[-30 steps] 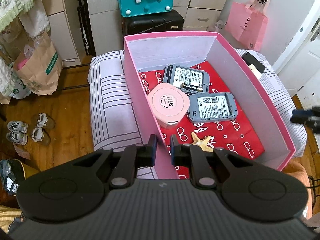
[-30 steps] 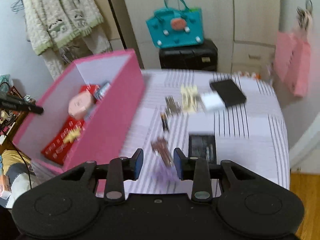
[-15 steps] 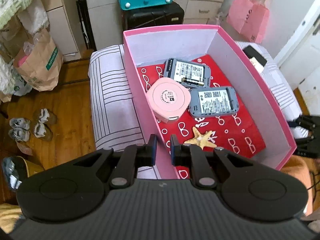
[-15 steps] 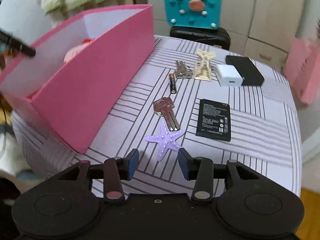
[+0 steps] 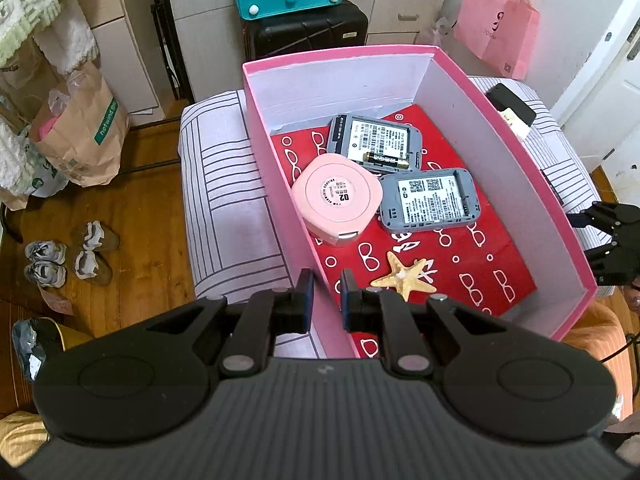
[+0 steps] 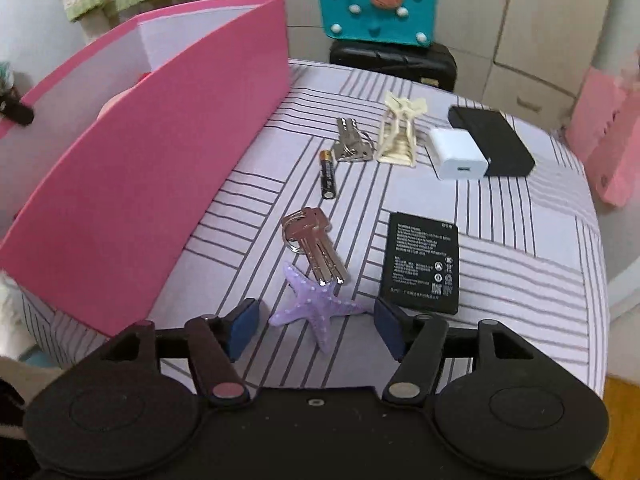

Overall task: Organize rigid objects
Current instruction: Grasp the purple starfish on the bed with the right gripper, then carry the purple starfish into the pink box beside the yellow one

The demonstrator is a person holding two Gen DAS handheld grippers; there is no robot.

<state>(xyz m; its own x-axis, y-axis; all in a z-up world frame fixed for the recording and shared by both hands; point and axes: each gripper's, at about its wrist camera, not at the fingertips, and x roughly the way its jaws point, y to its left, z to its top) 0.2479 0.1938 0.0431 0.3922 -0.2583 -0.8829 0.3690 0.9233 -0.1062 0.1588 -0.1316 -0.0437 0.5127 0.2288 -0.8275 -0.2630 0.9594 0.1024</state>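
My left gripper (image 5: 326, 296) is shut on the near left wall of the pink box (image 5: 276, 160). The box holds a pink round case (image 5: 336, 200), two grey devices (image 5: 374, 144) (image 5: 428, 200), an AA battery (image 5: 386, 158) and a tan starfish (image 5: 404, 276). My right gripper (image 6: 316, 328) hangs low over the striped table (image 6: 520, 248), its jaws opening. A purple starfish (image 6: 316, 304) lies between its fingers, untouched by the pads. Keys (image 6: 316, 244) lie just beyond the starfish, partly on one of its arms.
Also on the table: a flat black battery (image 6: 422, 264), an AA battery (image 6: 327, 174), a second key bunch (image 6: 350, 140), a cream clip (image 6: 400, 132), a white charger (image 6: 458, 154) and a black block (image 6: 492, 140). The pink box (image 6: 140, 184) stands left of them.
My right gripper has come down and closer to the purple starfish, and its jaws have spread wider around it. My left gripper still holds the box wall.
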